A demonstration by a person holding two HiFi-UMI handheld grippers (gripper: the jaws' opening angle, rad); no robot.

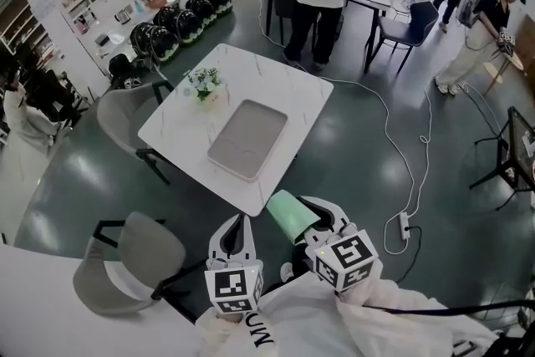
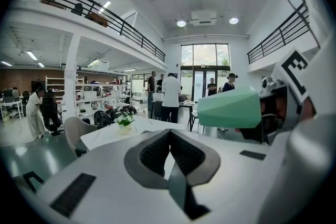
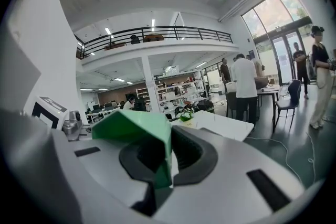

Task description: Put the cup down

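Observation:
A pale green faceted cup (image 1: 292, 215) lies on its side in my right gripper (image 1: 320, 219), which is shut on its wall just short of the near corner of the white table (image 1: 276, 88). In the right gripper view the cup (image 3: 134, 126) covers the left jaw, with its wall pinched between the pads. My left gripper (image 1: 242, 223) is beside it on the left, shut with nothing in it. In the left gripper view the jaws (image 2: 169, 136) meet in a line and the cup (image 2: 229, 108) shows at the right. A grey tray (image 1: 248, 138) lies on the table.
A small pot of flowers (image 1: 205, 85) stands on the table beyond the tray. Grey chairs (image 1: 125, 119) (image 1: 125, 262) stand to the left of the table. A white cable and power strip (image 1: 404, 223) lie on the floor at right. People stand at the desks behind.

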